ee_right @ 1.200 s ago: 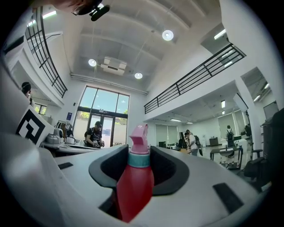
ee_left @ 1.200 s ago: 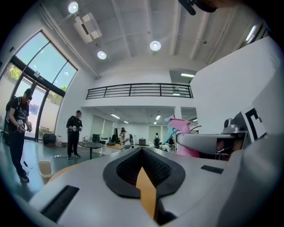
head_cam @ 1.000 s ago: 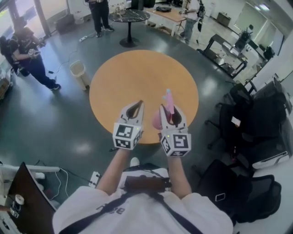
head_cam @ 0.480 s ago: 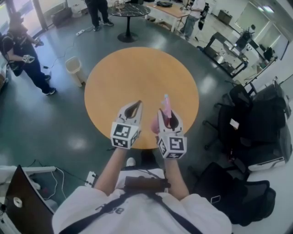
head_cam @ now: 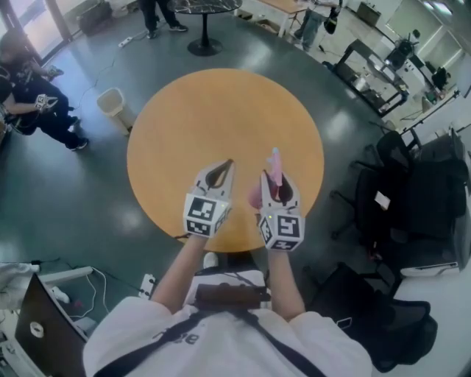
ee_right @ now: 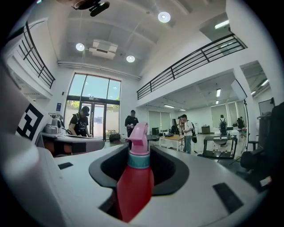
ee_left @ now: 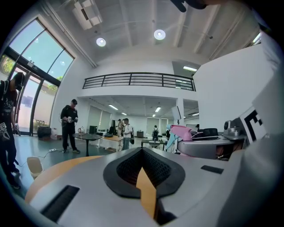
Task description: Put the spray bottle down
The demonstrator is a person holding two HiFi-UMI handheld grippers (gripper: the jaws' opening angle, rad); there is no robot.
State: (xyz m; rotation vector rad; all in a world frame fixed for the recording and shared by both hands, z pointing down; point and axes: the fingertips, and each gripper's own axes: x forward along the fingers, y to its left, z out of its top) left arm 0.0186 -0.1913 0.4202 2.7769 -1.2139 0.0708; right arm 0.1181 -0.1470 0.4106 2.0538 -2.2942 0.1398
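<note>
A pink-red spray bottle with a pink trigger head stands upright between the jaws of my right gripper, which is shut on its body. In the right gripper view the spray bottle fills the gap of the right gripper, its nozzle pointing away from me. Beside it my left gripper holds nothing, and its tips meet. Both hover over the near part of the round orange table. The left gripper looks level across the orange table, with the bottle's pink head at its right.
A small bin stands on the floor left of the table, near a crouching person. Black office chairs crowd the right side. A dark round table is at the back, and a laptop at lower left.
Both grippers have moved forward over the table's near edge and sunk a little. The bottle stays gripped in the right one.
</note>
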